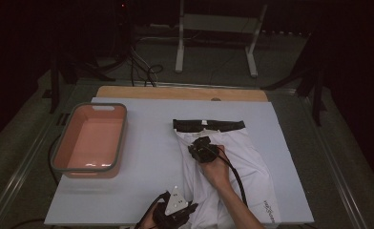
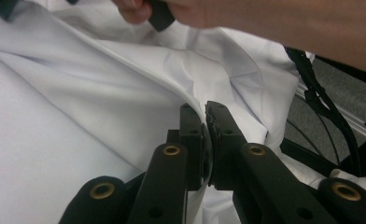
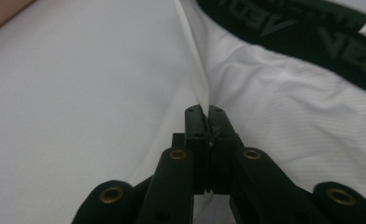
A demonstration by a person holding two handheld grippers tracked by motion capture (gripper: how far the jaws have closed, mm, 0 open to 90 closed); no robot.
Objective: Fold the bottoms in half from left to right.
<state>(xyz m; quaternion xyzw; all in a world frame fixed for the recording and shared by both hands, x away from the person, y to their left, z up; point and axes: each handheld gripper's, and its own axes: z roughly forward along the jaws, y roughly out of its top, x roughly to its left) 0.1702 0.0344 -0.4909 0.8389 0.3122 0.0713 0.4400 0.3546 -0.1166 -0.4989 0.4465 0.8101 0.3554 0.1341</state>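
The left gripper (image 2: 204,109) has its jaws pressed together on a fold of the white shorts (image 2: 125,84), a thin edge of cloth running down between the pads; in the high view this left gripper (image 1: 187,210) sits at the near edge of the table, at the shorts' lower left corner. The right gripper (image 3: 203,112) is likewise clamped, its jaws closed on the thin left edge of the white shorts (image 3: 288,112), just short of the black waistband (image 3: 312,32). From above, the right gripper (image 1: 197,150) lies on the upper left part of the white shorts (image 1: 242,157), the hand (image 1: 216,167) behind it and the forearm coming in from the bottom. The shorts lie flat right of the middle of the white board (image 1: 151,124) that covers the table, the black waistband (image 1: 209,125) at the far end and a small printed logo (image 1: 269,210) near the near right hem. Well to the left, apart from the cloth, stands a pink tub (image 1: 63,143) with a grey rim.
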